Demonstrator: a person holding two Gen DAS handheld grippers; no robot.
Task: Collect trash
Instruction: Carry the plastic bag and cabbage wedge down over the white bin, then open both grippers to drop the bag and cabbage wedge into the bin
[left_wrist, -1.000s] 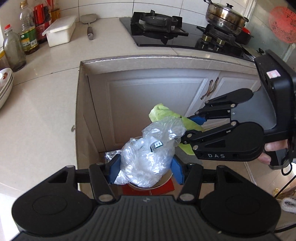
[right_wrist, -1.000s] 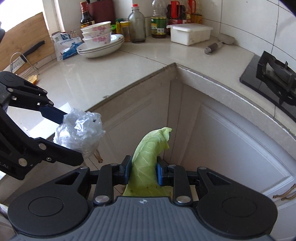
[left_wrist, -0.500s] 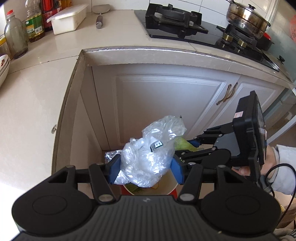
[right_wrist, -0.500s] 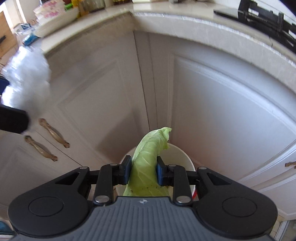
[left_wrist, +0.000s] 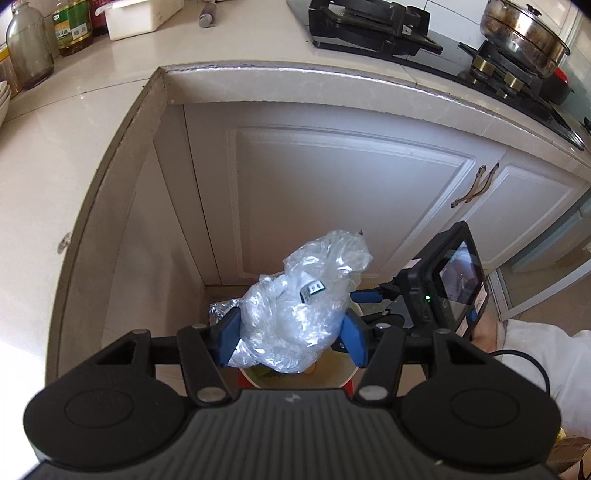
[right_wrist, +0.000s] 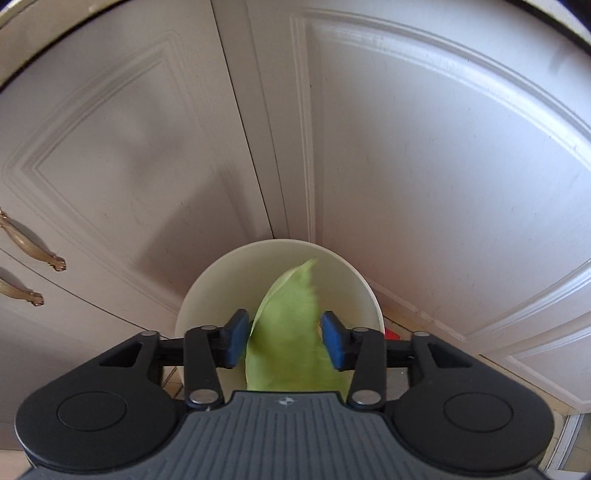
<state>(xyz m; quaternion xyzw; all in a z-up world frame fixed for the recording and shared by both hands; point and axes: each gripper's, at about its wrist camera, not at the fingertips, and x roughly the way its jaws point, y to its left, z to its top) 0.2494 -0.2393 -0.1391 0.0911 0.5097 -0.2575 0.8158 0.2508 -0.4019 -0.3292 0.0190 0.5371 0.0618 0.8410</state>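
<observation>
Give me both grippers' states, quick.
Left gripper: shut on the plastic bag.
Right gripper: open, cabbage leaf loose between its fingers.

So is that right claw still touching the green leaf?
Apart. In the right wrist view the right gripper stands open over the white bucket, with a slim gap between each blue pad and the cabbage leaf.

Right claw (right_wrist: 283, 341) hangs over the white bucket (right_wrist: 221, 280), pads spread clear of the green cabbage leaf (right_wrist: 288, 332) between them; cupboard doors (right_wrist: 424, 166) behind.
</observation>
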